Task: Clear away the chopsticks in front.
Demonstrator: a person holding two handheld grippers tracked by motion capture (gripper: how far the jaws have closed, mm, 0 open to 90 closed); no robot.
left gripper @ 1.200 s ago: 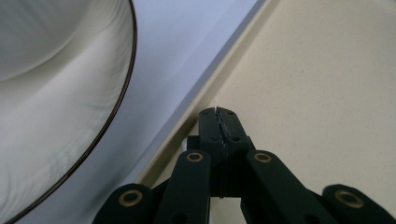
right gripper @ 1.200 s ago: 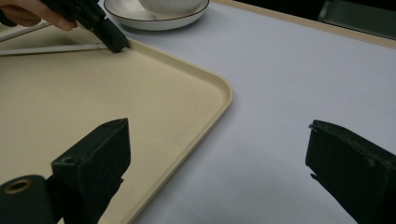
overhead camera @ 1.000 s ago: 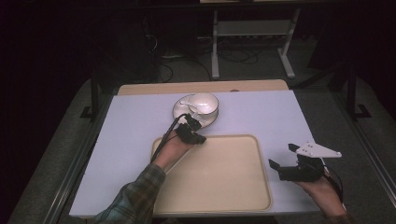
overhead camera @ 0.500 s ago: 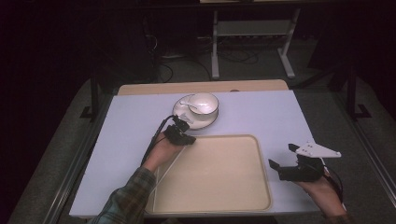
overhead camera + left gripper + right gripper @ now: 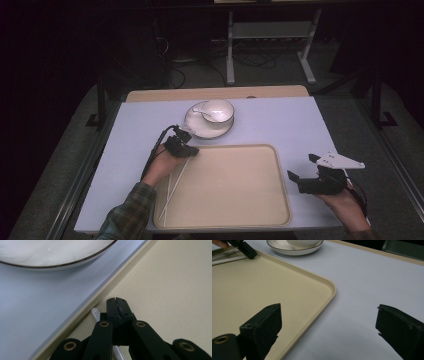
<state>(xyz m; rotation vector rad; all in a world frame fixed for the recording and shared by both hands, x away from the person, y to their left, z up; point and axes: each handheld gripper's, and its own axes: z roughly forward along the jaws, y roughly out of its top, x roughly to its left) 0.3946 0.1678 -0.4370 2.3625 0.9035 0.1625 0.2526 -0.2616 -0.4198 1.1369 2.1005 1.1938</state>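
The pair of white chopsticks [image 5: 172, 192] lies in the beige tray [image 5: 235, 220], along its left side, running from the near left corner up toward the far left corner. The far end of the chopsticks sits under the left hand-held gripper [image 5: 192, 151], whose jaws are pressed together; in the left gripper view one white chopstick [image 5: 96, 314] passes just beside and beneath the closed tips, so a firm grip on it cannot be told. The rest of the tray's floor is bare. Just beyond the tray's far left corner, on the pale blue bench [image 5: 280, 120], stands a white saucer [image 5: 200, 129] with a dark rim, carrying a white cup [image 5: 218, 110]; a white spoon [image 5: 202, 113] rests in it. The right hand-held gripper [image 5: 304, 169] is off the tray's right edge, over the bench, its jaws standing wide apart with nothing between them.
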